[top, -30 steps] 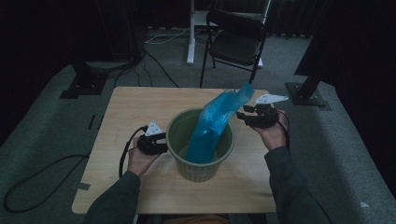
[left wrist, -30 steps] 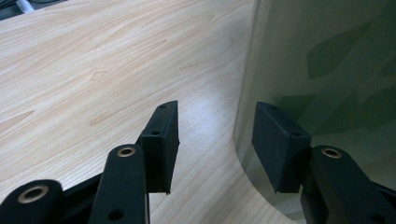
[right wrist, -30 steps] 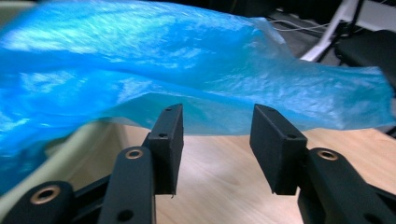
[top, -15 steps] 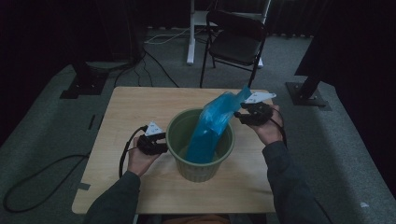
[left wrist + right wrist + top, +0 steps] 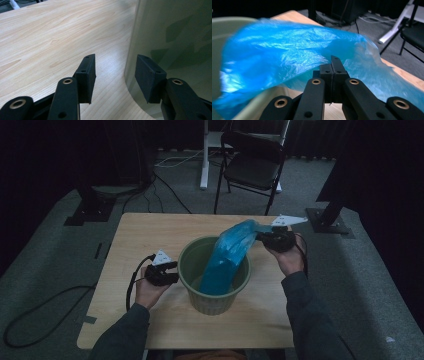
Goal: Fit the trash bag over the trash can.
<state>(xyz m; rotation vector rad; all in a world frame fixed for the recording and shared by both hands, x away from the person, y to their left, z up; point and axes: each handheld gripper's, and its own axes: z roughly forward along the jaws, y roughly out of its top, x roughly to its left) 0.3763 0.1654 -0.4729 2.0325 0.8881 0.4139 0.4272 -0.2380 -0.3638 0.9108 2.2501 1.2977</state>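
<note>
Now putting a blue bag (image 5: 226, 260) in the green bin (image 5: 192, 270).
Right gripper (image 5: 260, 238) is pinching the bag's top edge, upper right; bag slanting down-left into the bin, frame centre. Left gripper (image 5: 176, 272) is waiting open beside it.

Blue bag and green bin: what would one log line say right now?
right gripper: shut on blue bag | bag: hangs into green bin | left gripper: open beside bin

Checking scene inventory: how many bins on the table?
1: a green bin at the middle of the table, between the two tools, with a blue bag draped into it.
</note>
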